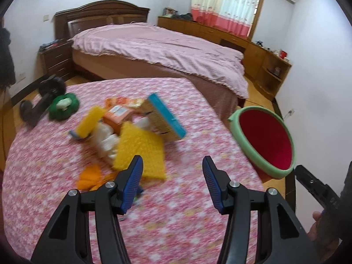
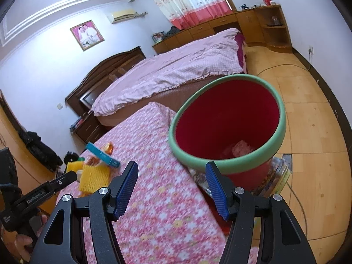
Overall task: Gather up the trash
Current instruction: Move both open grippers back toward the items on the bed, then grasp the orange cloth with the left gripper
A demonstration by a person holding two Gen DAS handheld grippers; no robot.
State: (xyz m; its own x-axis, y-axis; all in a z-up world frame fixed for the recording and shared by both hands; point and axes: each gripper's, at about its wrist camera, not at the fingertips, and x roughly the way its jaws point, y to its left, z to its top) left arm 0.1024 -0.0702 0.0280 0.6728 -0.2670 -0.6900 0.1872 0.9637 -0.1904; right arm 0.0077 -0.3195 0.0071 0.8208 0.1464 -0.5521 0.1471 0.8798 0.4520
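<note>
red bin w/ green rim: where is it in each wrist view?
Left wrist: red bin at right edge, beyond the table, right of the open left gripper.
Right wrist: bin centre, large, just past the open right gripper.
Shared landmark: teal-edged box on the floral tablecloth.

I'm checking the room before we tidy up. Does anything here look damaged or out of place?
Yes. A patch of the wooden floor beside the red bin looks broken, showing a dark gap. A blue-edged box lies tilted on the heap of wrappers on the flowered table. The bin stands on what looks like flattened packaging.
</note>
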